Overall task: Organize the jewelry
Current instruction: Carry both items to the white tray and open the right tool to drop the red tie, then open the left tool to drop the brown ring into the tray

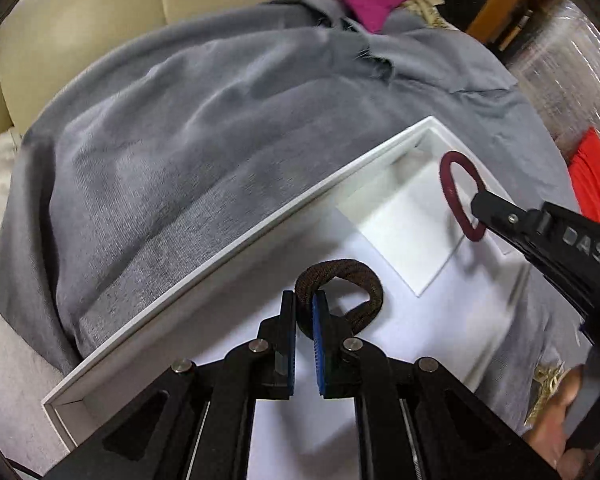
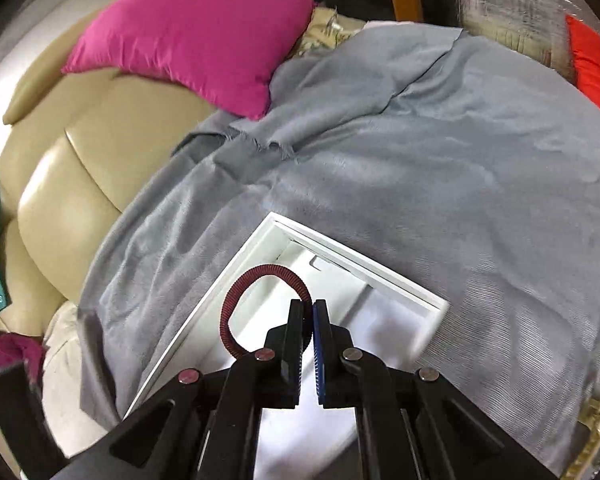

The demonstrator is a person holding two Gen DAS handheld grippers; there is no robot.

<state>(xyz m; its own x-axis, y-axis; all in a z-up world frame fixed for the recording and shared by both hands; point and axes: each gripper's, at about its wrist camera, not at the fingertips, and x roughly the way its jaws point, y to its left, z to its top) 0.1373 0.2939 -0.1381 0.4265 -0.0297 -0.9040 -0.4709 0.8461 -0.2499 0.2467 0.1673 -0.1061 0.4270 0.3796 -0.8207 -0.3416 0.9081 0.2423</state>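
Left tool (image 1: 305,312) clamped on brown hair band (image 1: 342,280) over white box (image 1: 204,248) on grey blanket (image 1: 172,128) | right tool (image 2: 308,320) clamped on red hair band (image 2: 260,276) above box's far corner | risk: thin pinch might slip, band dropping onto blanket

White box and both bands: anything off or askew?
Nothing damaged or spilled. The white box sits open on the grey blanket; the left tool grips a brown band, the right tool a red band over it.
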